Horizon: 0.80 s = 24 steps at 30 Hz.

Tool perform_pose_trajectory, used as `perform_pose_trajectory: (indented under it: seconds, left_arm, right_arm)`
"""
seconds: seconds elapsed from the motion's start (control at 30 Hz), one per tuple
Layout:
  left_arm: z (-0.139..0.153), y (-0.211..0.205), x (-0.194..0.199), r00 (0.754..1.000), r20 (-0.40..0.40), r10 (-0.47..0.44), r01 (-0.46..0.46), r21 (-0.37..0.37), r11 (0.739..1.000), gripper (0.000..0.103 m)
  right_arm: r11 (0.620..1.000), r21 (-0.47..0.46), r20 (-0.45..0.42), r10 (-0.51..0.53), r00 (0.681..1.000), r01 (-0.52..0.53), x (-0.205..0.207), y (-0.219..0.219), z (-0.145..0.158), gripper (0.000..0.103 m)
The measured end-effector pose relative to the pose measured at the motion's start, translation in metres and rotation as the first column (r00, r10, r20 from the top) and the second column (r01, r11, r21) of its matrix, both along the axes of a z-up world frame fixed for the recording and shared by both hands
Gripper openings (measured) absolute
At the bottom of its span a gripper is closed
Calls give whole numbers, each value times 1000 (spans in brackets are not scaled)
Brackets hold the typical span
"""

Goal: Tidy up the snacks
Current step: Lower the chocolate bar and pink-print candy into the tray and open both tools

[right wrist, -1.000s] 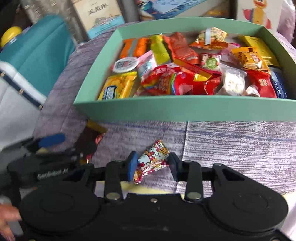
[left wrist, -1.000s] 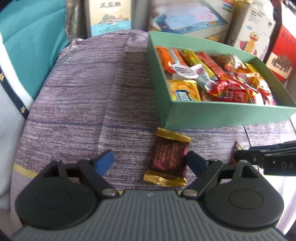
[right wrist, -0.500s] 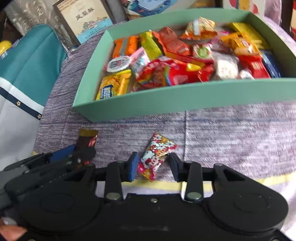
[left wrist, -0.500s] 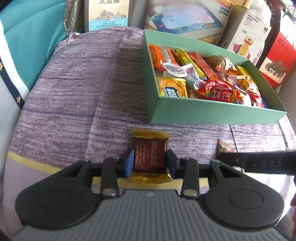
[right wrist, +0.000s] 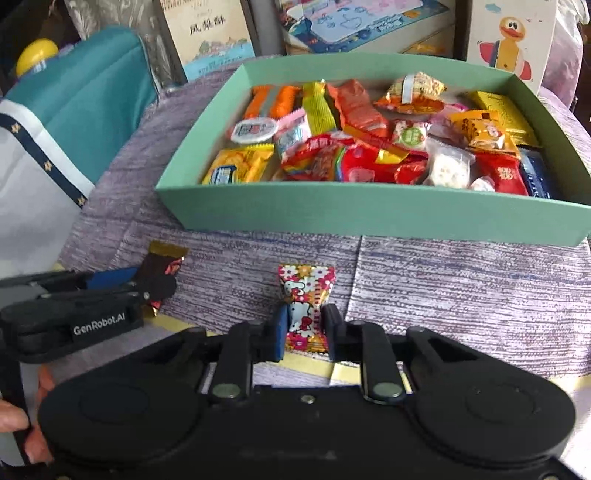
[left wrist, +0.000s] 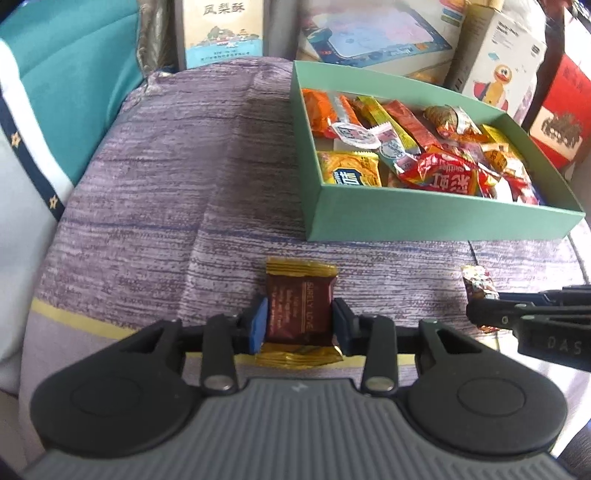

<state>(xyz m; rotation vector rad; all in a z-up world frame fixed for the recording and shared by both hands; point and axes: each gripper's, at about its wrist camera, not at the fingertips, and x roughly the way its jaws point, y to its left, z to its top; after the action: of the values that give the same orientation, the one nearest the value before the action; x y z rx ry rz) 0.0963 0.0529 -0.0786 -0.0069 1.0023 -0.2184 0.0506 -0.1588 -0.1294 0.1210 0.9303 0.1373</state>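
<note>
My left gripper is shut on a brown chocolate packet with gold ends, just above the purple cloth. My right gripper is shut on a flowered cartoon-cat candy. A green box full of mixed snacks stands beyond both, also in the right wrist view. The left gripper with its chocolate packet shows at the left of the right wrist view. The right gripper's finger and its candy show at the right of the left wrist view.
The purple striped cloth covers the surface. A teal and white bag lies at the left. Printed cartons and a duck box stand behind the green box. A red box stands at the far right.
My left gripper closed on the chocolate packet and lifted slightly. My right gripper closed tighter on the candy, which now stands straight between the fingers. Both pulled back a little from the box.
</note>
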Motion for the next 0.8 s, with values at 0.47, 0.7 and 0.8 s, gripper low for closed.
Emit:
perform_pose_trajectory:
  seconds: [0.47,0.7,0.8]
  left_arm:
    - [61,-19,-11,996,72,-51,56,-60,997,37]
    - [85,-61,22,992,85,-92,100,-102,990,37]
    - [89,-83,45,991,79,-104,113,-107,988,37]
  right_arm:
    - [989,147,104,-17,994,1,-14,-47,41,20]
    - [982,174,188,-111,976,79,-1,-102,69,20]
    - [976,189,203,-147,968,109,15,-125,75,20]
